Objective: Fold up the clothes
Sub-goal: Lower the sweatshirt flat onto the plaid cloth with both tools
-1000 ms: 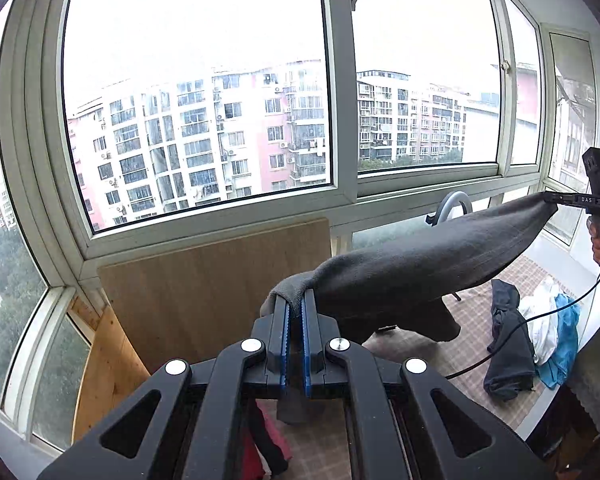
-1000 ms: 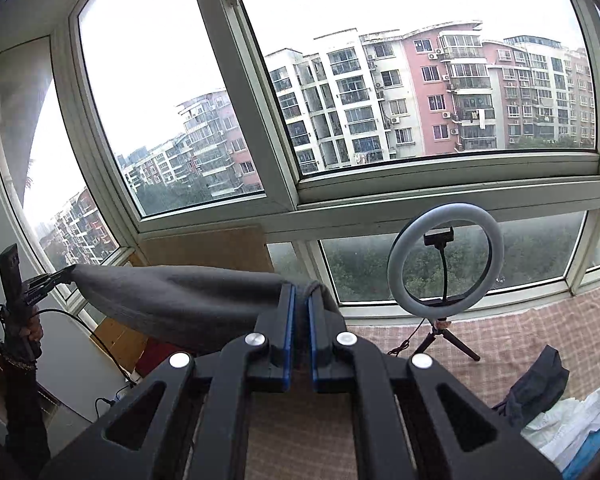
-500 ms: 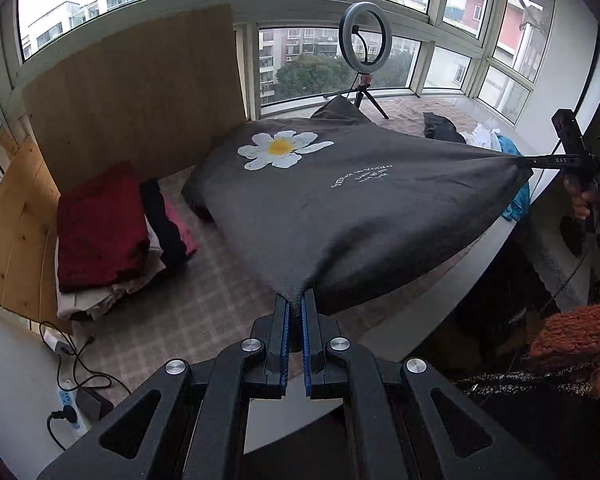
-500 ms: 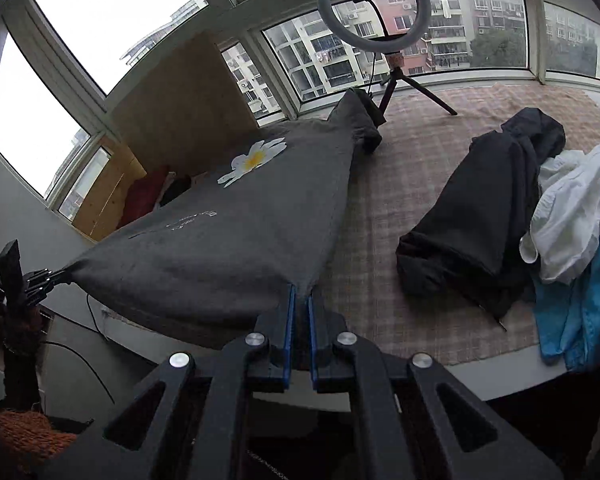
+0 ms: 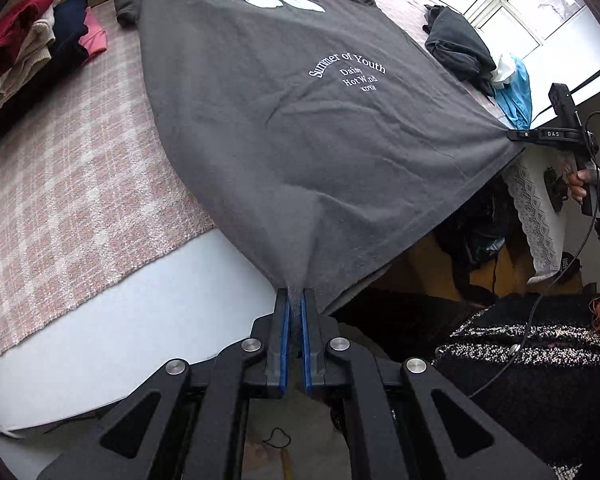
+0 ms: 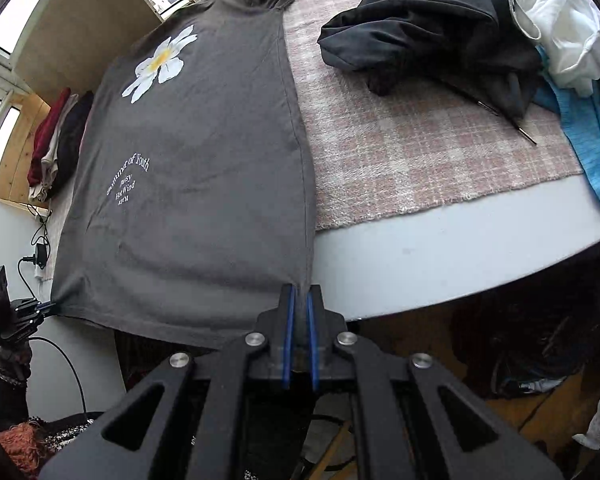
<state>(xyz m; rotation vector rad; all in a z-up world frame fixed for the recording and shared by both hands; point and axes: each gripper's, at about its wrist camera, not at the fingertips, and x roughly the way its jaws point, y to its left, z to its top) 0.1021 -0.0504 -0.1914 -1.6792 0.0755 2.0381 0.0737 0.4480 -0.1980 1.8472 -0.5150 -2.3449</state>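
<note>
While our left gripper [image 5: 295, 300] and right gripper [image 6: 299, 296] are clamping their jaws on the hem corners, we are stretching the grey T-shirt [image 5: 300, 100] flat over the worktop [image 6: 440, 248] edge, bare mat [image 6: 400, 152] lying beside it.

A home, likely an enclosed balcony or sunroom: bay windows [image 5: 512, 4] wrap the far side, a pink checked blanket [image 6: 400, 136] covers the surface, folded clothes [image 5: 24, 56] are stacked far left, and loose garments [image 6: 452, 20] lie far right.

Soft daylight from blown-out windows [image 5: 512, 4] — edges fisheye-bent, corners perhaps vignetted.
</note>
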